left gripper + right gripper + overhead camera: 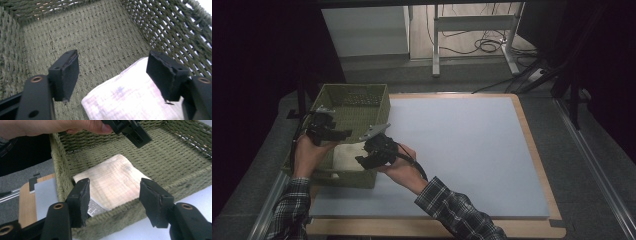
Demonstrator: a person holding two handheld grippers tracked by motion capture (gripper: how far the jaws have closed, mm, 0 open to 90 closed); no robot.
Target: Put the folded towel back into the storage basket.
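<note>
A folded white cloth (112, 182) with a printed label at one corner lies on the floor of a green woven basket (377, 102), at its near end. The cloth (346, 157) shows pale inside the basket in the high view. My left gripper (343, 134) hovers over the basket's near left part, open, jaws apart above the cloth (130, 97) with nothing pinched. My right gripper (362, 161) hangs over the basket's near right rim, open, its jaws (113, 200) standing either side of the cloth below without touching it. The left gripper's jaws show at the top of the right gripper view.
The basket stands on the left of a pale blue mat (462, 150) laid over a wooden table (532, 150). A grey floor, table legs and cables lie beyond the far edge. Dark drapes close off both sides.
</note>
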